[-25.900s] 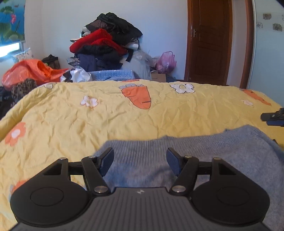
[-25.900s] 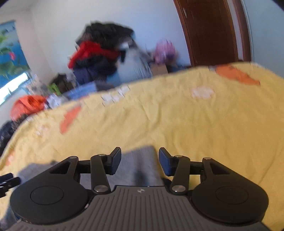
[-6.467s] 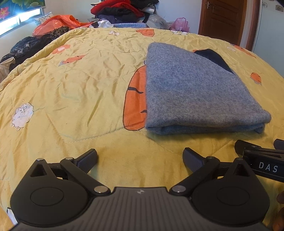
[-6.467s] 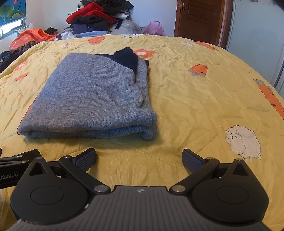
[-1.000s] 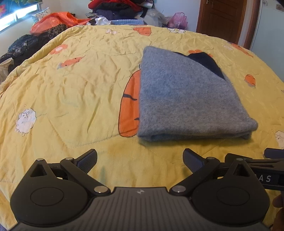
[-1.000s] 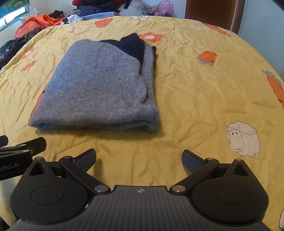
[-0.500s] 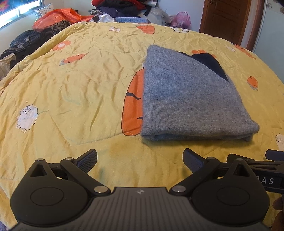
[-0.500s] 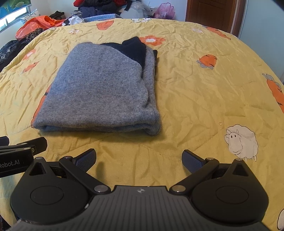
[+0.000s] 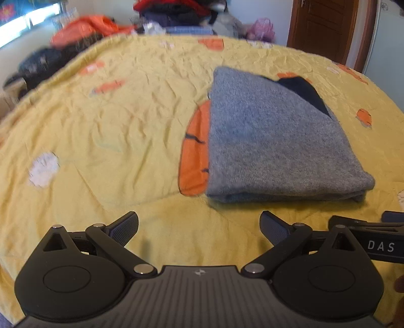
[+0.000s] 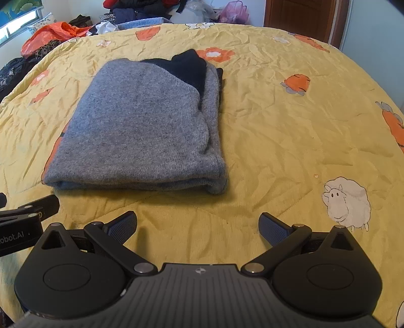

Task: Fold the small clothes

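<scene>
A grey knit sweater (image 9: 272,141) lies folded into a compact rectangle on the yellow quilt (image 9: 126,121), with a dark navy part showing at its far right corner. It also shows in the right wrist view (image 10: 146,126), ahead and to the left. My left gripper (image 9: 199,227) is open and empty, held above the quilt just in front of the sweater's near edge. My right gripper (image 10: 198,225) is open and empty, also short of the near edge. Each gripper shows at the side of the other's view.
The quilt (image 10: 290,131) has carrot, flower and sheep prints. A pile of clothes (image 10: 141,10) and an orange bag (image 10: 50,32) lie beyond the far edge. A brown door (image 9: 325,27) stands at the back right.
Over the last second both grippers stay open and empty, with the views shifting only slightly. The left wrist view is now blurred by motion. The sweater has not moved.
</scene>
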The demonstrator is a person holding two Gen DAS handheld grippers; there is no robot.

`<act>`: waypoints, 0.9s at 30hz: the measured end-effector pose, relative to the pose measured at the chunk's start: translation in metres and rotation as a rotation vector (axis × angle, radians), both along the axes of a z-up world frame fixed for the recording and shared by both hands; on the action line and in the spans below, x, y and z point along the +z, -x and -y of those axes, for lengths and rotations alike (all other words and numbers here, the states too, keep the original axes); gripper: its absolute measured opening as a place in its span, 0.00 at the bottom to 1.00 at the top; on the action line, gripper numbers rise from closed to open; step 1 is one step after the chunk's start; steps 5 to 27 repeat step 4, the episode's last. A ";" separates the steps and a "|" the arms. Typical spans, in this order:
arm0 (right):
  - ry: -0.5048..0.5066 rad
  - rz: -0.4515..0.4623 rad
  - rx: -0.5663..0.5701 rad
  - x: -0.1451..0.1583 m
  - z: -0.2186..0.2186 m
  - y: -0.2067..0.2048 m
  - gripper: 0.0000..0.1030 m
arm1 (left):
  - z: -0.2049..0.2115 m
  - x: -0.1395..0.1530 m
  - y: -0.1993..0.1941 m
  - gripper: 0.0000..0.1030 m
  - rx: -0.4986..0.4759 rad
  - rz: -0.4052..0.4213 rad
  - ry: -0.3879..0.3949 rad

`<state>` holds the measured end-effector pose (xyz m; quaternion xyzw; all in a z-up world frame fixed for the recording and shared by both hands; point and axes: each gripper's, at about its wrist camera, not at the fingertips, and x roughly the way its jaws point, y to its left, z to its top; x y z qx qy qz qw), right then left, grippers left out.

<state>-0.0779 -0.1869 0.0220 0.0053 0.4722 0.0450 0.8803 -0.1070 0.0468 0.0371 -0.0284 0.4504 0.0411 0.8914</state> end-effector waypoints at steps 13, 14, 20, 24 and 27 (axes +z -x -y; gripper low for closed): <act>-0.031 -0.006 0.003 0.002 0.007 -0.005 1.00 | -0.004 0.004 0.000 1.00 -0.087 0.034 0.001; -0.031 -0.006 0.003 0.002 0.007 -0.005 1.00 | -0.004 0.004 0.000 1.00 -0.087 0.034 0.001; -0.031 -0.006 0.003 0.002 0.007 -0.005 1.00 | -0.004 0.004 0.000 1.00 -0.087 0.034 0.001; -0.031 -0.006 0.003 0.002 0.007 -0.005 1.00 | -0.004 0.004 0.000 1.00 -0.087 0.034 0.001; -0.031 -0.006 0.003 0.002 0.007 -0.005 1.00 | -0.004 0.004 0.000 1.00 -0.087 0.034 0.001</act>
